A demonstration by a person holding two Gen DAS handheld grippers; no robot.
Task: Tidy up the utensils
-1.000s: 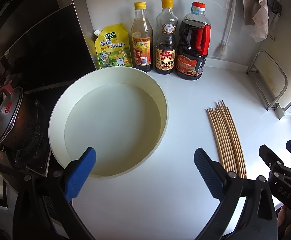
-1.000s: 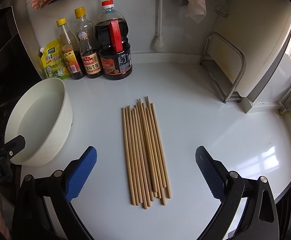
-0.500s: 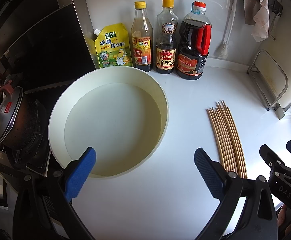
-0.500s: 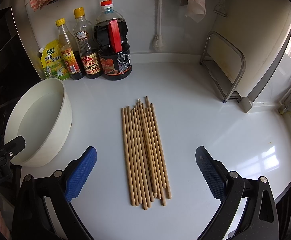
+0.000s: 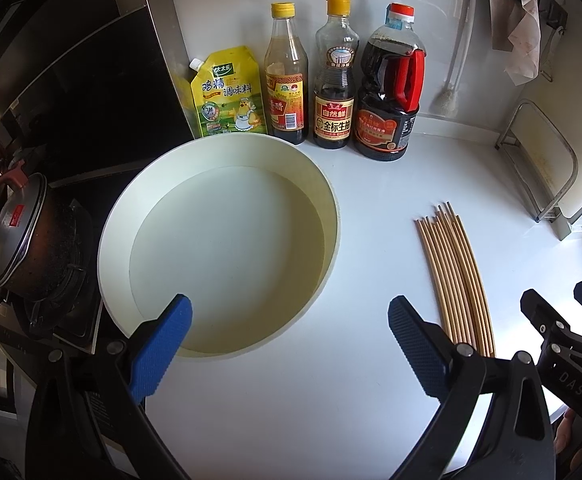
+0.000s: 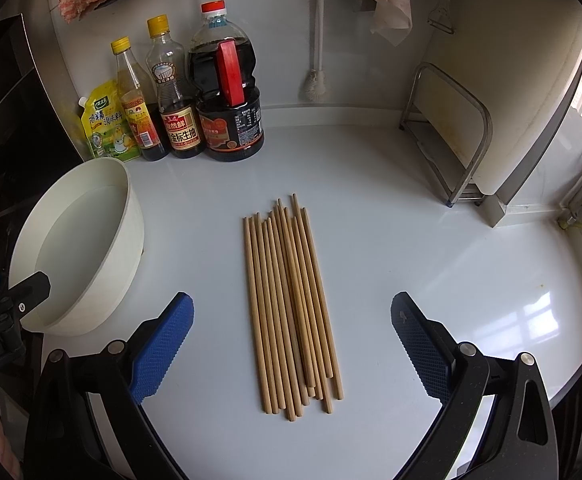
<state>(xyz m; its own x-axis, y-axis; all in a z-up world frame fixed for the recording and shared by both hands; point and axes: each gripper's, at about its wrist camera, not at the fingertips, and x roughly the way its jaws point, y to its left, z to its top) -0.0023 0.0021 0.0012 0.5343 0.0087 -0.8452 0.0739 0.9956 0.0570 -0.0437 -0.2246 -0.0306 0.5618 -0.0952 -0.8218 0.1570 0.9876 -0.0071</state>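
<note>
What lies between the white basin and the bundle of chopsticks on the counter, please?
Nothing: in the right wrist view only bare white counter separates the basin from the chopsticks.

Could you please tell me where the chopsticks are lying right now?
The chopsticks lie flat in a bundle on the white counter, centred ahead of the open right tongs, with the white bowl to their left.

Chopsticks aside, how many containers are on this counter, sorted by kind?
Yellow-capped bottles: 2
Red-capped bottle: 1
Yellow pouch: 1
White bowl: 1
Total: 5
</note>
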